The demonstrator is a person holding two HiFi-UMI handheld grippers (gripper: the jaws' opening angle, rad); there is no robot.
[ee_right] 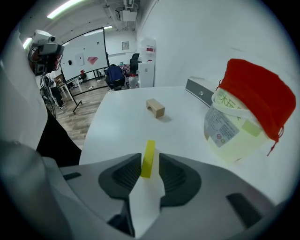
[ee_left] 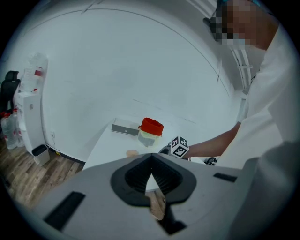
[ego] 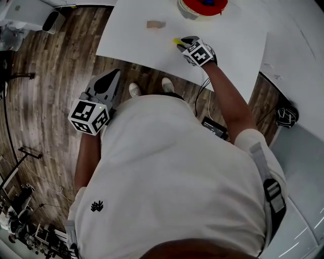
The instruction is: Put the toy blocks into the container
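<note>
Head view: a white table over wood floor, with a red-topped container at its far edge and a tan block to the container's left.
Left gripper view: the left gripper is clenched on nothing and held well back from the container, likely keeping clear.
Right gripper view: the right gripper is near the container, its jaws slack around an upright yellow block.

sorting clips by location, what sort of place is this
Probably an office or lab workroom: a white table on wood-look flooring, with office chairs and a water dispenser behind.
</note>
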